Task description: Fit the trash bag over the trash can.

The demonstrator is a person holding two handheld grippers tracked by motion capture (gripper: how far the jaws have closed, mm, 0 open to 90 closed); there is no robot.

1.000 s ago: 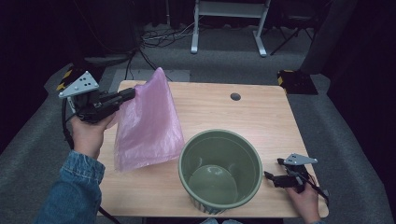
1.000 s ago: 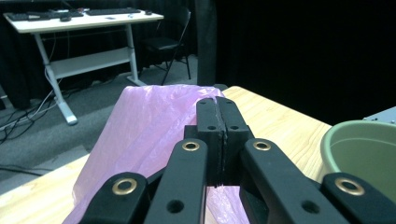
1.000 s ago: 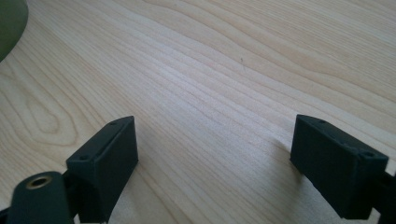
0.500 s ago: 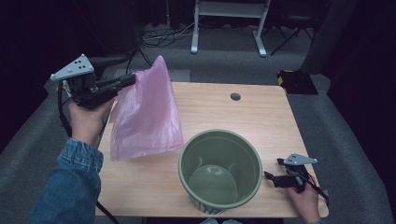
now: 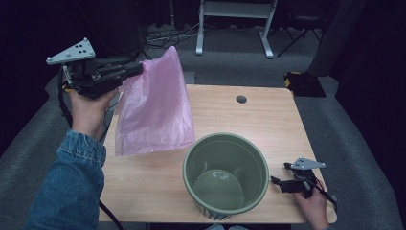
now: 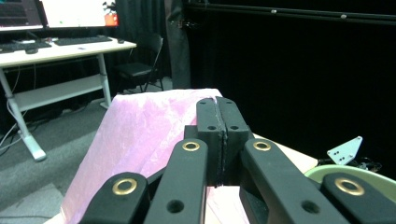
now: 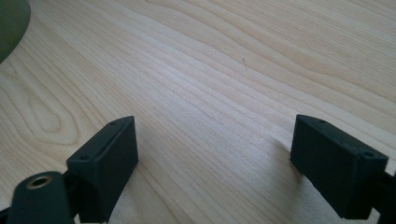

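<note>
Dark room, black curtains, a desk behind; pale wooden counter (image 5: 249,120) with a green bin (image 5: 225,173) at its near edge. The pink plastic bag (image 5: 153,110) hangs over the left edge, pinched in the left tongs (image 5: 136,71); thin film could slip free. Right tongs (image 5: 275,181) rest agape, near-right corner.

Before me is a light wooden table (image 5: 268,124) with a round dark cable hole (image 5: 241,99) near its far edge. Beyond it I see grey carpet (image 5: 335,129), loose cables (image 5: 172,36), a white desk (image 6: 70,49) carrying monitors (image 6: 74,11) and a keyboard (image 6: 74,40), a black chair (image 6: 140,67) and black curtains (image 6: 303,70).
</note>
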